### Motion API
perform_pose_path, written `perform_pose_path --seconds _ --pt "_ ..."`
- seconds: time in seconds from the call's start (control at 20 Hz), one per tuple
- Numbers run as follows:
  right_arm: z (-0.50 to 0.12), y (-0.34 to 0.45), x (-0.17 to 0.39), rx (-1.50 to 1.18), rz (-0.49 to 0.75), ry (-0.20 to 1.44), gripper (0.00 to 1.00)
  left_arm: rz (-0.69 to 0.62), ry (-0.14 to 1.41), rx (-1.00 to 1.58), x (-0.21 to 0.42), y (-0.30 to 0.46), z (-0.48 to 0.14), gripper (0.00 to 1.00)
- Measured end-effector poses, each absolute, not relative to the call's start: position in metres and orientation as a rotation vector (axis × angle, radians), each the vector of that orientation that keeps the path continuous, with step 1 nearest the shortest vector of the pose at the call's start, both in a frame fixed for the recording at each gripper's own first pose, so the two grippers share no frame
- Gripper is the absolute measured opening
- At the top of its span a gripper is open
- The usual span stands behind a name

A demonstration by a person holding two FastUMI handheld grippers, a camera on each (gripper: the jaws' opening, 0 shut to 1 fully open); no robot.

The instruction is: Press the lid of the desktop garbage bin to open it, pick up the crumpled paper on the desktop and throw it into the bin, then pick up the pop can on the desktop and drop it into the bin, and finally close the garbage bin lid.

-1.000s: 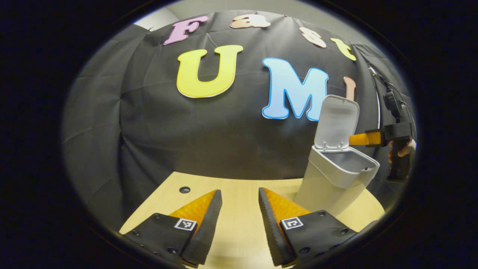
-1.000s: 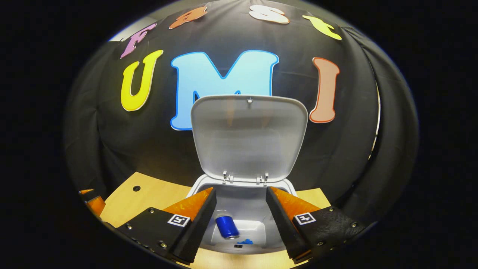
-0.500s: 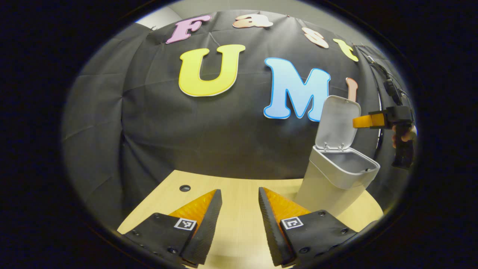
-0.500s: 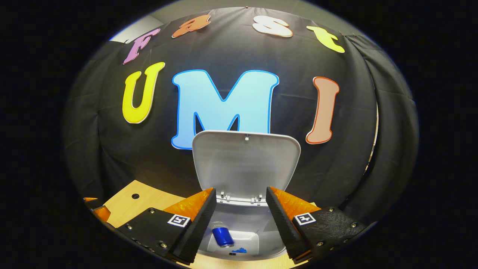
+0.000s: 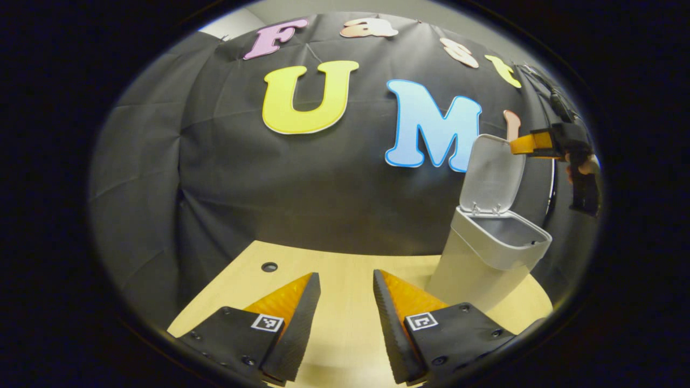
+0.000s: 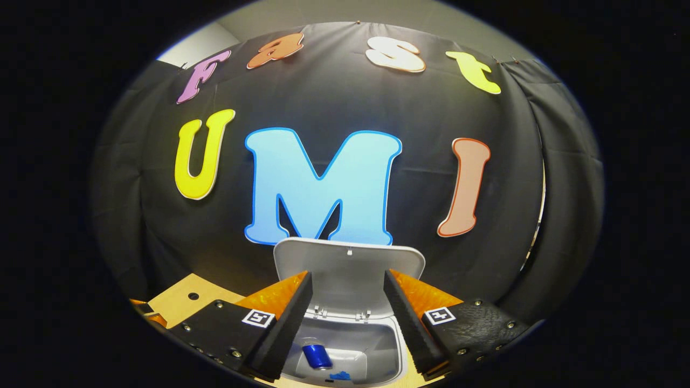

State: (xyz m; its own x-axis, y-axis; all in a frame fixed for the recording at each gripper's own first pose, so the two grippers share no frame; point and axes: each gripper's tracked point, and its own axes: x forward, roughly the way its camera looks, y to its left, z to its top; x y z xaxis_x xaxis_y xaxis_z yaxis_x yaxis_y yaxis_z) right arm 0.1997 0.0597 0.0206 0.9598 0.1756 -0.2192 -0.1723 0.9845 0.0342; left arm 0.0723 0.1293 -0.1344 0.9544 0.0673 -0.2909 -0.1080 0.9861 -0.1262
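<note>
The grey garbage bin (image 5: 480,258) stands at the right of the wooden table, its lid (image 5: 493,172) raised upright. In the right gripper view the lid (image 6: 347,272) stands straight ahead and the blue pop can (image 6: 316,357) lies at the bottom of the bin (image 6: 391,350). My right gripper (image 6: 347,318) is open, held above the bin's mouth with nothing between its fingers. In the left gripper view that right gripper (image 5: 525,144) hangs level with the lid's top edge, held by a hand (image 5: 585,167). My left gripper (image 5: 346,318) is open over the table, left of the bin.
The light wooden table (image 5: 345,269) has a round cable hole (image 5: 269,267) near its back left. The black cloth wall rises right behind the table and bin. A small blue scrap (image 6: 339,375) lies beside the can inside the bin.
My right gripper has risen from just over the bin's mouth to the height of the lid's top edge. The left gripper has hardly moved. The lid stays up.
</note>
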Motion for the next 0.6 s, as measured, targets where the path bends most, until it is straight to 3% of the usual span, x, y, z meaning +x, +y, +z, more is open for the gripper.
perform_pose_path --seconds 0.6 --pt "0.047 0.050 0.246 0.058 0.133 0.145 0.86 0.107 0.316 -0.131 0.076 0.134 -0.143 0.68"
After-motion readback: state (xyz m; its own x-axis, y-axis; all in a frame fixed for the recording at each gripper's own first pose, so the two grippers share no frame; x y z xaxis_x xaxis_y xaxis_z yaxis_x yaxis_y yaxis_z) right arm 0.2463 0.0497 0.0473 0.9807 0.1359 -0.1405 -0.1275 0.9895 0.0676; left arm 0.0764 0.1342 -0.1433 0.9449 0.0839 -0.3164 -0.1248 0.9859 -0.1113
